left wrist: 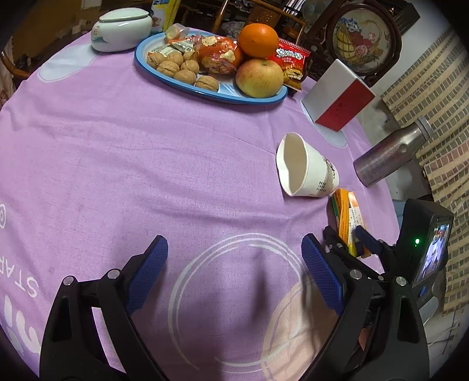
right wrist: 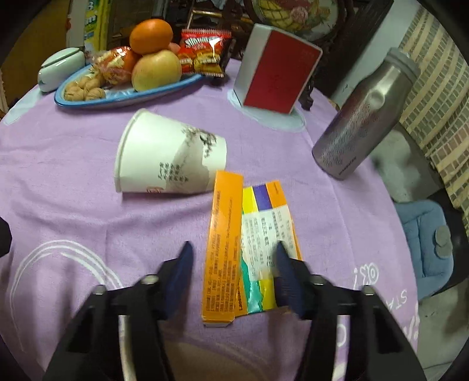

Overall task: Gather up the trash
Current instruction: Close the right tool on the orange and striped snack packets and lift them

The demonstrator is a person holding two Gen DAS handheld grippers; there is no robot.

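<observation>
An orange cardboard box (right wrist: 234, 246) with yellow, purple and green panels lies flat on the purple tablecloth (right wrist: 73, 211). My right gripper (right wrist: 234, 255) is open, its blue fingers on either side of the box's near end. A white paper cup (right wrist: 164, 158) lies on its side just beyond the box. In the left wrist view the cup (left wrist: 307, 170) is ahead to the right, and the box (left wrist: 347, 219) shows between the right gripper's fingers. My left gripper (left wrist: 234, 258) is open and empty above bare cloth.
A blue tray (left wrist: 205, 91) with walnuts, an apple, an orange and snack packets stands at the back. A white lidded jar (left wrist: 121, 27), a red-and-white box (left wrist: 337, 96) and a metal bottle (right wrist: 363, 117) near the right table edge stand around it.
</observation>
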